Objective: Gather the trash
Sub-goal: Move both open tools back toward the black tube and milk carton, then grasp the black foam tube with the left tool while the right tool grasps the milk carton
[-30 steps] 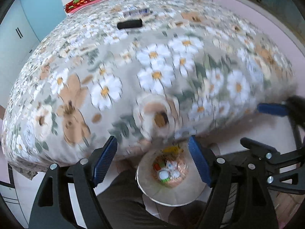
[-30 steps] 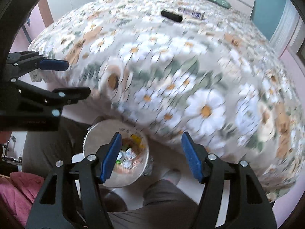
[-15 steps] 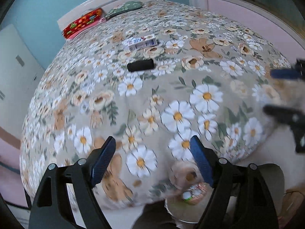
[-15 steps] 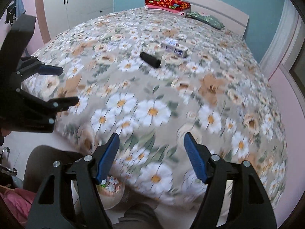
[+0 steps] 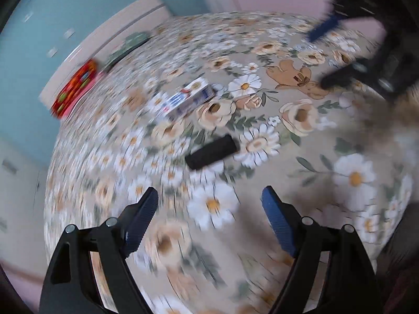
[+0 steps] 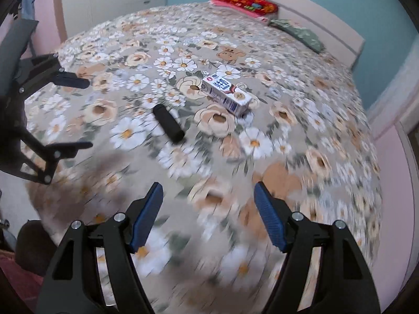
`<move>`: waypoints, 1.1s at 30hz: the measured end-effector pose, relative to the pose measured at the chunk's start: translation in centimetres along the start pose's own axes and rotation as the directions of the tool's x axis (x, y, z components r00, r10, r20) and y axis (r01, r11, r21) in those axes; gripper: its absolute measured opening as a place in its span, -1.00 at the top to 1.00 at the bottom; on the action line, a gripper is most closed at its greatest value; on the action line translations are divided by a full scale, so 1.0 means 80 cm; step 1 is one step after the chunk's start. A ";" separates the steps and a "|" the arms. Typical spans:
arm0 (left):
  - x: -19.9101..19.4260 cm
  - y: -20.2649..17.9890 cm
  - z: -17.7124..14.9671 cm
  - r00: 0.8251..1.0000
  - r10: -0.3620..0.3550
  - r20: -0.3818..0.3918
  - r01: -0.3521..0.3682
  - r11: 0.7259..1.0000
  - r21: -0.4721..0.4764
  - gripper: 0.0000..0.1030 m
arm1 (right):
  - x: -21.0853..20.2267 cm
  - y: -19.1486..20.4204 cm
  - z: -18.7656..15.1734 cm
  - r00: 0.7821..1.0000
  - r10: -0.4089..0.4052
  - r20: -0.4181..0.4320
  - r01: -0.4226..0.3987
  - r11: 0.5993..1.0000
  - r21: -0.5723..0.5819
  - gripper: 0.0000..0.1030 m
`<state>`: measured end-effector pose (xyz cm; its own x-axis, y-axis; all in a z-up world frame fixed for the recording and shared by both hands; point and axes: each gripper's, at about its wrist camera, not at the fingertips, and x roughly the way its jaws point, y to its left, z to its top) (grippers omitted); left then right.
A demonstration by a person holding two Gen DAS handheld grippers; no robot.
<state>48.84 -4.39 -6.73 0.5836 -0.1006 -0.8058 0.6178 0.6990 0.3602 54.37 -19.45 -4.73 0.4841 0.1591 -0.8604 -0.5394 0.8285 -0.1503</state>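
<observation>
Lying on floral bedspread (image 6: 301,136), white carton (image 6: 227,95), black cylinder (image 6: 169,123)

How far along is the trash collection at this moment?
Nothing shows as collected in these views. Both the left gripper and the right gripper, whose jaws are opening, are empty above the bedspread. Still left: the black cylinder and the carton, both lying untouched.

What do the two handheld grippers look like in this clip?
Both match: the left gripper and the right gripper have black angular plastic frames, silver screws at the joints, and flat blue ribbed pads on the fingers. No cables, markings or sleeves show.
</observation>
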 end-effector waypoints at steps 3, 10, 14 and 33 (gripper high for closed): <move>0.045 0.014 0.019 0.998 -0.062 0.008 0.061 0.992 0.110 -0.62 | 0.057 -0.034 0.042 1.000 0.023 -0.016 -0.023 0.999 -0.035 -0.39; 0.115 0.027 0.057 0.984 -0.179 -0.016 0.175 0.932 0.316 -0.62 | 0.168 -0.061 0.134 0.993 0.057 -0.106 -0.077 0.977 -0.199 -0.39; 0.142 0.023 0.065 0.981 -0.185 -0.066 0.195 0.886 0.421 -0.62 | 0.223 -0.062 0.166 0.980 0.049 -0.195 -0.103 0.954 -0.280 -0.39; 0.203 0.025 0.057 0.845 -0.481 -0.234 0.535 0.747 0.396 -0.24 | 0.335 -0.061 0.212 0.925 0.229 -0.302 -0.314 0.910 -0.270 -0.05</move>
<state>61.95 -7.81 -16.97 0.0728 -0.2554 -0.9641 0.9819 0.1881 0.0243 81.67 -10.15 -18.79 0.1160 0.1749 -0.9777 -0.8289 0.5594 0.0017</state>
